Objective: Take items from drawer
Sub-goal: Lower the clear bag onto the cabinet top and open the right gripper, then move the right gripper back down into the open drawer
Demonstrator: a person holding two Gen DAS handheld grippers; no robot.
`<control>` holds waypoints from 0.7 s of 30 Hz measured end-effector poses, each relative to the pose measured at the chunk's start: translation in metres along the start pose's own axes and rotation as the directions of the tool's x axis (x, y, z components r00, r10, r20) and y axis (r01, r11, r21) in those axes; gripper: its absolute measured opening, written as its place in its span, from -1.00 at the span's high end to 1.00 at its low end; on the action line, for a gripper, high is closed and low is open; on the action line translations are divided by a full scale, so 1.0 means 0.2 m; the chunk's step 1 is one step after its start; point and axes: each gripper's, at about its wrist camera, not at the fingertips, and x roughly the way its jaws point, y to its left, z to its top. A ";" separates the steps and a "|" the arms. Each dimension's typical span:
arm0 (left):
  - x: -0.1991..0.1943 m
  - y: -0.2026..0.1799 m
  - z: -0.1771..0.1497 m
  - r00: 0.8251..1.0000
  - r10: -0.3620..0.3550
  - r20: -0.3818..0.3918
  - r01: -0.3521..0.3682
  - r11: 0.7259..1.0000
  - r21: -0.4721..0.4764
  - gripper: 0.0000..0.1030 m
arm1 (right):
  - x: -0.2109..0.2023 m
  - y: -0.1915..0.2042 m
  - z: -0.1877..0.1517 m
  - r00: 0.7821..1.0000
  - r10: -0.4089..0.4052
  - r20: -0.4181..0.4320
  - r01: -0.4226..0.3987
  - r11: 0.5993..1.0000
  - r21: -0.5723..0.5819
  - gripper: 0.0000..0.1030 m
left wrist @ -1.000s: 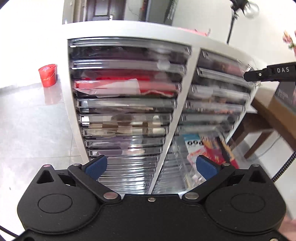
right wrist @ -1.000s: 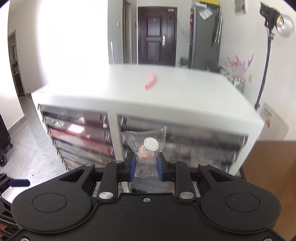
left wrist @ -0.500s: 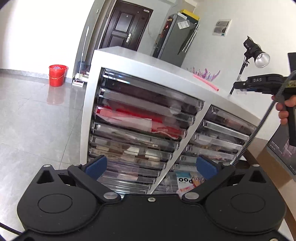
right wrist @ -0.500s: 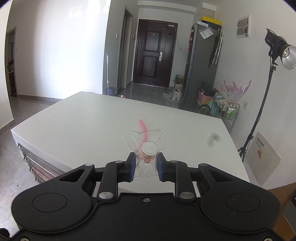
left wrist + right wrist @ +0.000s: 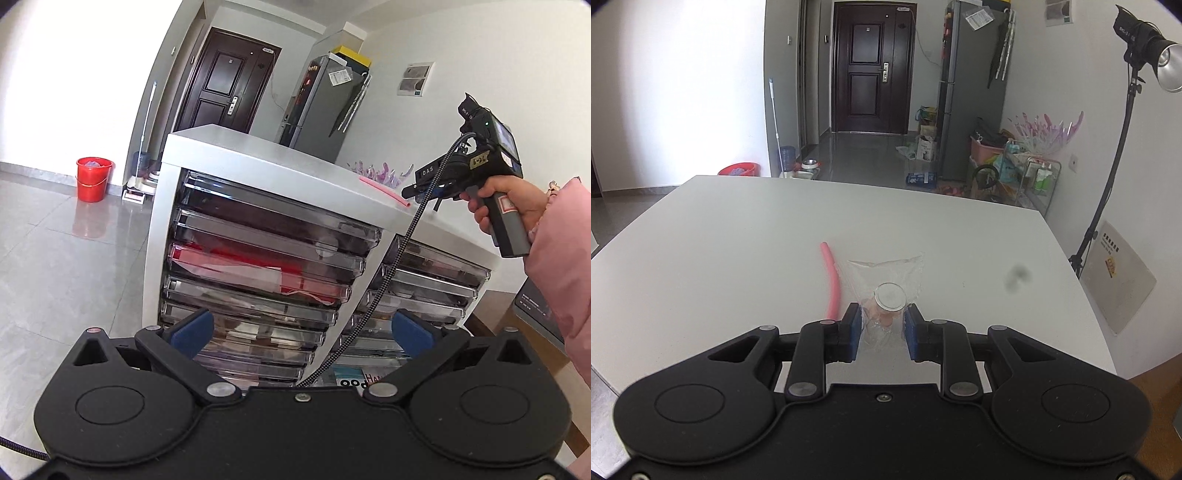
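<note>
Our right gripper (image 5: 881, 328) is clenched on a clear plastic bag (image 5: 886, 280) w/ a small white-capped item inside, low centre of the right wrist view, held over the white cabinet top (image 5: 738, 236). A pink tube (image 5: 830, 280) lies on that top just left of the bag. Looks like the set-down step: we'd lower till the bag rests on bare top right of the tube, then let go w/o dragging; the film is slippery and could cling to a pad. Our left gripper (image 5: 301, 332) is spread wide, holding nothing, bottom centre of its view, facing the drawer fronts (image 5: 266, 273). A hand (image 5: 513, 199) at right grips the other tool's handle. More items prob. remain in the drawers.
</note>
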 end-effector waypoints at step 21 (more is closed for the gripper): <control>0.02 0.04 -0.01 1.000 -0.012 -0.017 0.012 1.000 -0.007 -1.00 | -0.14 -0.01 -0.02 0.988 0.005 0.153 -0.005 1.000 -0.002 -1.00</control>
